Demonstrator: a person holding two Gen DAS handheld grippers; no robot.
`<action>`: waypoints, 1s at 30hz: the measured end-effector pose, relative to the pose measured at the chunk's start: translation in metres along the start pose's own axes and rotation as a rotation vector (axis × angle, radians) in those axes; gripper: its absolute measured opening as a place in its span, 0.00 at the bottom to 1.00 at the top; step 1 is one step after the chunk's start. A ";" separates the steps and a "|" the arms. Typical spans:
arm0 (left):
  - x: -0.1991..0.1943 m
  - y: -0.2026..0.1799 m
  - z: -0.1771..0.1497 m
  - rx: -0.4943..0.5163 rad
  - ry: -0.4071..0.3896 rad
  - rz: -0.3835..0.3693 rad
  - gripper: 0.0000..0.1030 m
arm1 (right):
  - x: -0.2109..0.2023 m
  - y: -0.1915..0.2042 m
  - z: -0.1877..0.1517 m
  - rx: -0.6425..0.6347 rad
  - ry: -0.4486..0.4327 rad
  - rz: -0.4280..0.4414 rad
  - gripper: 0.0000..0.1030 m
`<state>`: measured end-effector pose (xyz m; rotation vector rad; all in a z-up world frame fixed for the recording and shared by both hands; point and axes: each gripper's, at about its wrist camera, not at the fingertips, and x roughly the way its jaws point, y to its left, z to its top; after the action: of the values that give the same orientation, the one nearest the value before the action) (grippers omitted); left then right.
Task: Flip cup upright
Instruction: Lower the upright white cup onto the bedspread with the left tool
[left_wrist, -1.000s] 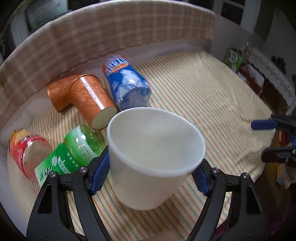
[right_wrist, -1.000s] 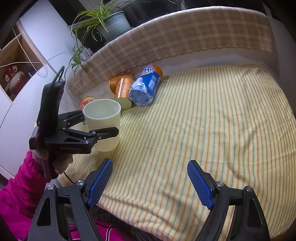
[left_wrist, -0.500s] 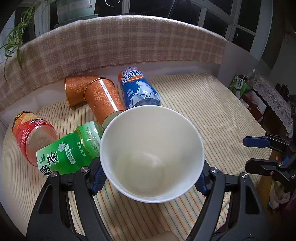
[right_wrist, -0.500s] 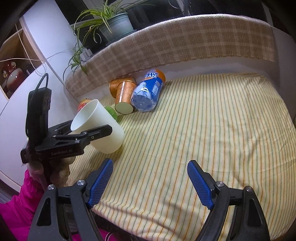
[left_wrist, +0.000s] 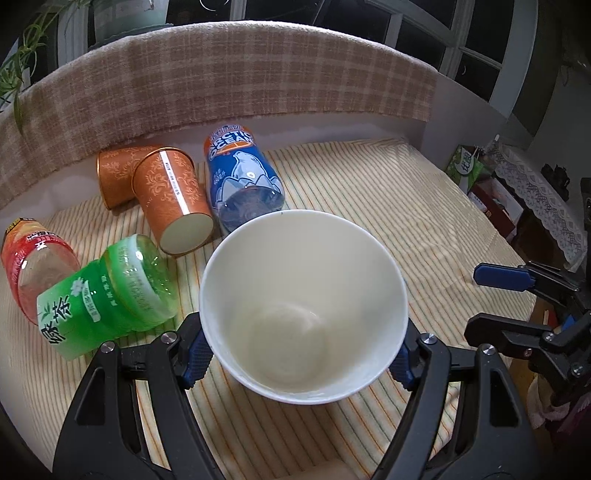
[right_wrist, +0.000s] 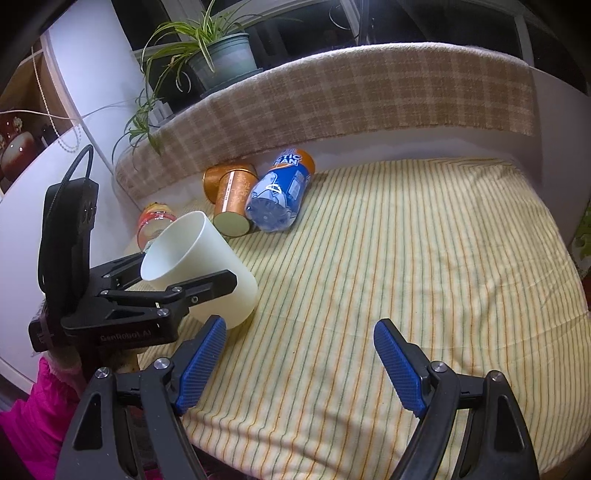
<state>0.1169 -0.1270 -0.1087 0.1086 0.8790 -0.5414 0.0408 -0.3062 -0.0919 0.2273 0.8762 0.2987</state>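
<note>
Your left gripper (right_wrist: 207, 288) is showing a matte black frame of triangular cut-out arms, with silver screw heads at the pivots and white lettering reading "GenRobot.AI" along its base. A black box-shaped module with a looping black cable is sitting on its rear. Your right gripper (right_wrist: 299, 365) is presenting two black arms, each ending in blue pads (right_wrist: 201, 363) with a fine cross-hatched texture, and round silver screws behind them. Your sleeve (right_wrist: 33, 413) is appearing bright magenta, with a pale knitted cuff showing at its end.
</note>
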 end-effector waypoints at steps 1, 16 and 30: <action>0.001 -0.001 0.000 0.001 0.002 0.000 0.75 | 0.000 -0.001 0.000 0.004 -0.001 0.000 0.82; 0.007 -0.006 -0.003 0.025 -0.007 0.014 0.76 | -0.002 -0.001 -0.002 0.016 -0.023 -0.030 0.82; 0.000 -0.005 -0.009 0.029 0.000 0.020 0.86 | -0.004 0.003 -0.001 0.008 -0.032 -0.037 0.82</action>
<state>0.1083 -0.1287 -0.1135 0.1439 0.8697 -0.5362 0.0373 -0.3046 -0.0887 0.2228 0.8491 0.2564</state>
